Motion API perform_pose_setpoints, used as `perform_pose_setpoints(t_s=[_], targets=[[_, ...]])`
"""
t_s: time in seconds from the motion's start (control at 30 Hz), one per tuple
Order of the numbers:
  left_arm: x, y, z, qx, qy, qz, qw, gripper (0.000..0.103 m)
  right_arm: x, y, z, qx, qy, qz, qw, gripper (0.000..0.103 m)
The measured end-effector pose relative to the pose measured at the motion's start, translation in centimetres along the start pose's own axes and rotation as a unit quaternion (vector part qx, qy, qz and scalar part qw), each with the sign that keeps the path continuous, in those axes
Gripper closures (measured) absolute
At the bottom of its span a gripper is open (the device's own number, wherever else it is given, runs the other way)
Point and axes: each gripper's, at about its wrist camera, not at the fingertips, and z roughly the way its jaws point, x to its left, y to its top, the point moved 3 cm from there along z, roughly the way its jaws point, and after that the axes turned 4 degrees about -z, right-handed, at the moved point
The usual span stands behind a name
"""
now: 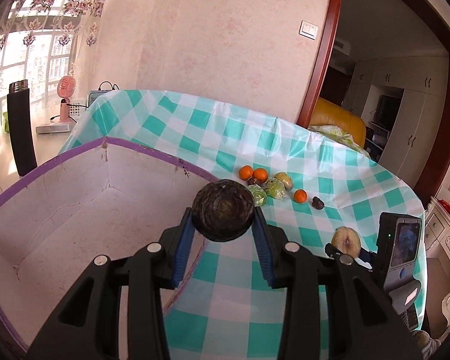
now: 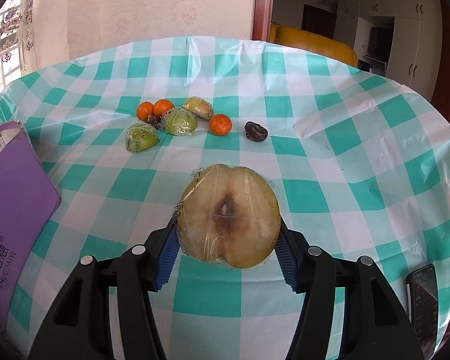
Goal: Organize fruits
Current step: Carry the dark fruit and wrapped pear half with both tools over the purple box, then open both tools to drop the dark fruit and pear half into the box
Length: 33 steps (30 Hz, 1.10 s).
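My left gripper (image 1: 223,225) is shut on a dark round fruit (image 1: 223,210), held above the near rim of the open purple-edged box (image 1: 135,147), whose white inside shows no fruit. My right gripper (image 2: 228,234) is shut on a plastic-wrapped halved pear (image 2: 229,216), cut face toward the camera, above the checked tablecloth (image 2: 345,150). It also shows in the left wrist view (image 1: 346,240). Farther back lie three oranges (image 2: 220,124), wrapped green fruit pieces (image 2: 179,121) and a small dark fruit (image 2: 256,131).
The purple box's outer wall (image 2: 12,204) stands at the left in the right wrist view. A phone (image 2: 423,300) lies at the table's right edge. A black flask (image 1: 21,129), a pink fan (image 1: 65,99) and a doorway (image 1: 375,105) lie beyond the table.
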Motion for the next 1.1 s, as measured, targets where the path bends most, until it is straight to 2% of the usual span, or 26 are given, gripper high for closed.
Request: perform_pose_setpoints(t_s=[0.23,0.43,0.6,0.67,0.8,0.97,1.1], targets=[[6.8,1.7,-3.9,-0.001,0.060,-0.034,0.9976,0.064,6.9,3.0,-4.9,-0.049,0.096,-0.051,0.993,0.046],[12.7,1.8,-5.6,-0.003,0.117,-0.056,0.9916,0.064,13.8,4.2,-8.7,-0.088,0.176,-0.101,0.975,0.046],[16.3,0.6,-5.3,0.019,0.146,-0.068,0.9868,0.064,18.3,5.5,-10.9,-0.110,0.214,-0.134,0.961,0.046],[17.0,-0.1,-4.9,0.033,0.156,-0.061,0.9853,0.064,20.3,5.9,-11.0,-0.097,0.234,-0.153,0.955,0.046],[17.5,-1.3,-3.8,0.066,0.163,-0.039,0.9837,0.064,25.0,5.6,-10.4,-0.041,0.266,-0.216,0.939,0.046],[17.5,-2.3,-2.3,0.098,0.179,-0.008,0.9790,0.064,30.0,3.3,-9.1,0.029,0.241,-0.338,0.909,0.046],[17.5,-3.0,-1.4,0.116,0.202,0.027,0.9721,0.064,31.1,0.7,-8.0,0.059,0.214,-0.393,0.892,0.046]])
